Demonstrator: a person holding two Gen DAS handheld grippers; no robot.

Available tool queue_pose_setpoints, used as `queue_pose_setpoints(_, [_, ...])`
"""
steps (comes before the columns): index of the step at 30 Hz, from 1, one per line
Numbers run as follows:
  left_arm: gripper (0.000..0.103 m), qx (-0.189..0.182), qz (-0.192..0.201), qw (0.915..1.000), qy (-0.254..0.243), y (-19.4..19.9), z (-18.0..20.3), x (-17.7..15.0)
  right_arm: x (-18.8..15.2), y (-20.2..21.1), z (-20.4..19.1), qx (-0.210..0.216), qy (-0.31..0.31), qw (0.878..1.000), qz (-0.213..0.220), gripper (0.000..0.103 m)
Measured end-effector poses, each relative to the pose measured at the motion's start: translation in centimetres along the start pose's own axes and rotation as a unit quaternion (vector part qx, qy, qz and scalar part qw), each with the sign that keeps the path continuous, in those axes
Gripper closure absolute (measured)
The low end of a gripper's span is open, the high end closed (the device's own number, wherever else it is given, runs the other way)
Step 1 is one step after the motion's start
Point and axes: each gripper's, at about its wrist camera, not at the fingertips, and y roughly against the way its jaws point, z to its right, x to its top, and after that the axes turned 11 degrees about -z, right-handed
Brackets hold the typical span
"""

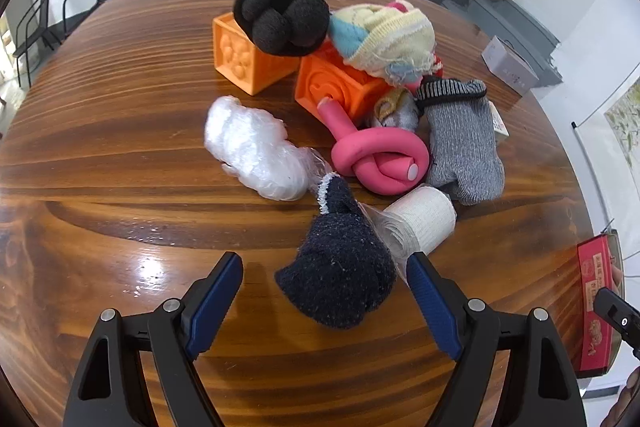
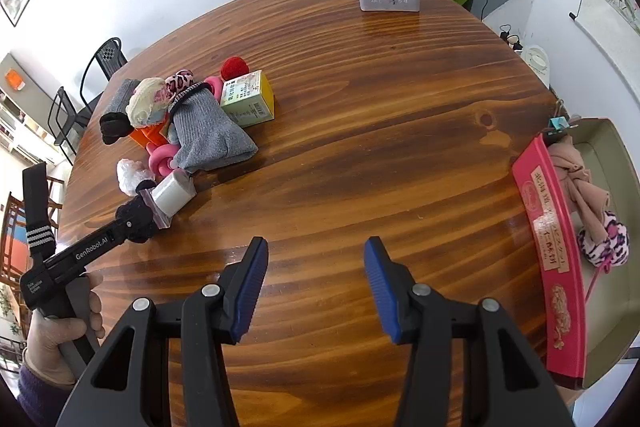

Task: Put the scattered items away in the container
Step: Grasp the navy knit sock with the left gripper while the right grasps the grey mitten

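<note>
The left gripper (image 1: 324, 285) stands wide open around the dark sock (image 1: 340, 267), gripping nothing; the right gripper (image 2: 316, 279) hangs open and empty over bare table (image 2: 360, 87). The box (image 2: 608, 227) waits far right. Closing now could catch the near bandage roll's (image 1: 420, 223) plastic wrap along with the sock, dragging it.

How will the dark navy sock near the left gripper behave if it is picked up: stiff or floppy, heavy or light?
The dark navy sock looks soft and bunched, so it will probably squash between the pads and droop. Its fuzzy knit should grip well rather than slip. It seems light, and the roll of white gauze touching it may get nudged.
</note>
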Motion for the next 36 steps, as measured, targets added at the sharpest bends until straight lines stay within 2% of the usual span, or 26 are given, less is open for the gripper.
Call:
queue_pose_setpoints(3, [0.018,-0.011,-0.008,0.9999,0.0,-0.7,-0.1,0.2,0.3,-0.5,-0.5,-0.002,0.0,1.0,-0.002,0.049])
queue_pose_setpoints(8, [0.054,-0.026,-0.013,0.9994,-0.016,-0.8,0.2,0.7,1.2,-1.3,-1.8,-0.003,0.01,1.0,-0.002,0.049])
queue_pose_setpoints(15, [0.055,-0.04,-0.004,0.9991,-0.011,0.3,-0.6,0.1,3.1,-2.1,-4.8,0.007,0.051,0.999,0.008,0.049])
queue_pose_setpoints(27, [0.055,-0.043,0.027,0.9987,0.007,3.9,-1.4,-0.7,8.5,-5.3,-10.4,0.025,0.111,0.993,0.021,0.049])
queue_pose_setpoints(31, [0.055,-0.043,0.031,0.9986,0.009,4.9,-2.3,-1.5,9.9,-7.8,-11.5,0.009,0.126,0.992,0.007,0.049])
queue_pose_setpoints(33, [0.055,-0.042,0.03,0.9986,0.01,4.9,-2.4,-1.7,10.5,-9.3,-11.6,0.01,0.126,0.992,-0.011,0.049])
queue_pose_setpoints(36, [0.055,-0.041,0.025,0.9988,0.013,4.6,-2.2,-1.9,11.0,-10.1,-11.6,0.012,0.128,0.992,-0.017,0.049])
